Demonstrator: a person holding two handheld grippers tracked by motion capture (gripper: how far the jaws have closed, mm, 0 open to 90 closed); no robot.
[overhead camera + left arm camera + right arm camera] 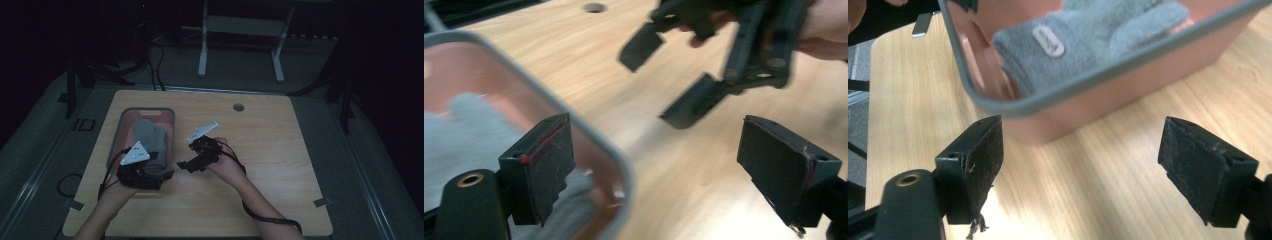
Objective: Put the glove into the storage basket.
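Note:
A pink bin with a grey rim (173, 131) stands on the left of the wooden table (280, 150). A grey knitted glove (150, 135) lies inside it. My left gripper (160, 172) hovers at the bin's near right corner, open and holding nothing. In the left gripper view, the left gripper (659, 155) straddles the bin rim (589, 135), with the glove (464, 135) under its left jaw. My right gripper (187, 156) is open just right of the bin. The right gripper (1088, 155) faces the bin wall (1108, 70) and the glove (1088, 35), which bears a small label.
A round cable hole (238, 107) sits near the table's far edge. Bare wood spreads to the right of the grippers. A white desk frame (240, 40) stands on the floor behind, and cables (155, 65) run over the floor at the far left.

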